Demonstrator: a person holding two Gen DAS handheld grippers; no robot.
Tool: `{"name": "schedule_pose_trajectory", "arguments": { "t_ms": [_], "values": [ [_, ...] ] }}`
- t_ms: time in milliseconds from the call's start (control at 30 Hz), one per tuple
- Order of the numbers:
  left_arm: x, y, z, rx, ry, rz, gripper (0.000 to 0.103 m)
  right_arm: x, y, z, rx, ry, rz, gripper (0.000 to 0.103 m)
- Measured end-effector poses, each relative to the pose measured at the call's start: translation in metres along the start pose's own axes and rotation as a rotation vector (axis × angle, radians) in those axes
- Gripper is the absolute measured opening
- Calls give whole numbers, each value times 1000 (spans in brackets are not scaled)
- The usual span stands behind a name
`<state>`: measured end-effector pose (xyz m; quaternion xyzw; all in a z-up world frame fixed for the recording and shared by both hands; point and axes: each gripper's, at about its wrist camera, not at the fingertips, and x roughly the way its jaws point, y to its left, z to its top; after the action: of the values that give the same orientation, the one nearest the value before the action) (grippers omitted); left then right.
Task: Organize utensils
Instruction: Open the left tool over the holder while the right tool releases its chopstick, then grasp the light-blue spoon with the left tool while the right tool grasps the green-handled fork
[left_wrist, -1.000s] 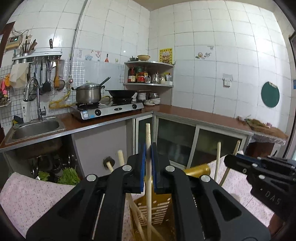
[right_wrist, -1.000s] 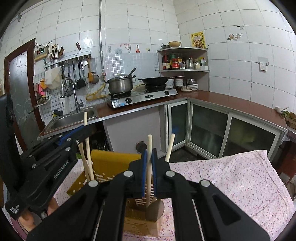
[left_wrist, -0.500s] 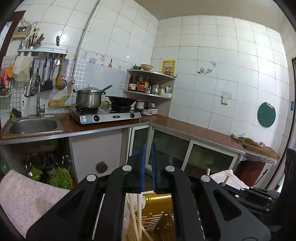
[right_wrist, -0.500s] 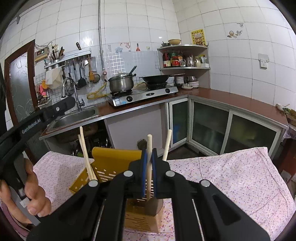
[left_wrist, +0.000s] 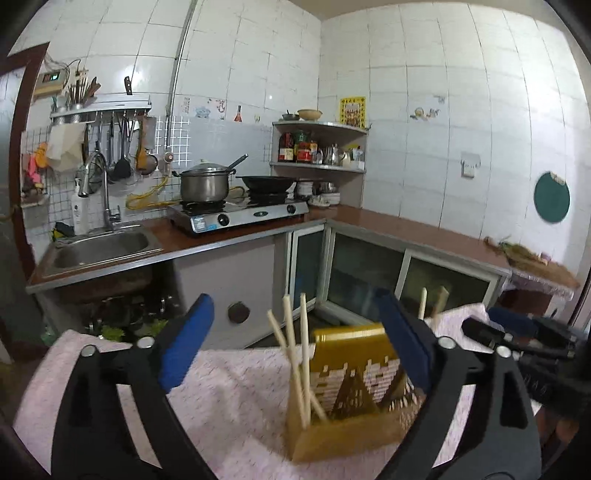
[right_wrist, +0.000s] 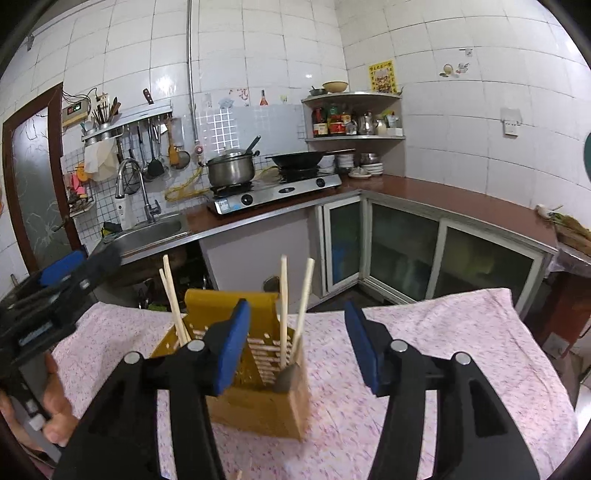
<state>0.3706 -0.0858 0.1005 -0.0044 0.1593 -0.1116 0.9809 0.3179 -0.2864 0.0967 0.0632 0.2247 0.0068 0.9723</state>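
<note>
A yellow slotted utensil holder (left_wrist: 351, 354) with a wooden base stands on the pink floral tablecloth (left_wrist: 229, 387). Three pale chopsticks (left_wrist: 301, 350) lean in its left compartment and two more (left_wrist: 423, 302) stick up behind. My left gripper (left_wrist: 291, 301) is drawn back from the holder, jaws opening wide, nothing between the pads. In the right wrist view the holder (right_wrist: 258, 398) has two chopsticks (right_wrist: 282, 306) in its right compartment and two (right_wrist: 171, 295) at the left. My right gripper (right_wrist: 295, 306) hangs short of them, jaws opening, empty.
Behind the table runs a brown L-shaped counter (left_wrist: 406, 229) with a sink (left_wrist: 103, 247), a stove with a pot (left_wrist: 203, 184) and a wok, and glass cabinet doors below. A hand (right_wrist: 51, 398) holds the left gripper at the left edge.
Both grippers were shut on a chopstick standing in the holder; both have let go, opened and drawn back. The chopsticks stay in the holder.
</note>
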Motion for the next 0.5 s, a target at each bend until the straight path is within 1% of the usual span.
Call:
{"name": "schedule_pose_trajectory", "arguments": {
  "t_ms": [67, 100, 233, 267, 300, 333, 400, 467, 500],
  "values": [
    [-14, 1, -5, 7, 33, 15, 97, -12, -6, -10, 19, 17, -11, 56],
    [-22, 3, -9, 7, 63, 12, 98, -16, -9, -14, 23, 26, -15, 59],
    [-42, 11, -35, 21, 173, 20, 98, -28, -18, -43, 20, 80, -46, 65],
    [-46, 13, -43, 27, 193, 31, 98, -29, -19, -53, 16, 108, -57, 67],
    [-50, 15, -54, 31, 226, 49, 98, -29, -20, -61, 13, 129, -63, 68],
    [-51, 18, -63, 29, 253, 50, 98, -28, -20, -70, 10, 154, -68, 68],
    [-50, 24, -80, 17, 312, 50, 98, -22, -21, -88, 5, 217, -87, 68],
    [-45, 31, -100, 3, 369, 74, 98, -17, -22, -103, 6, 272, -94, 67],
    [-43, 33, -108, -6, 388, 73, 98, -12, -21, -110, 14, 308, -96, 67]
  ]
}}
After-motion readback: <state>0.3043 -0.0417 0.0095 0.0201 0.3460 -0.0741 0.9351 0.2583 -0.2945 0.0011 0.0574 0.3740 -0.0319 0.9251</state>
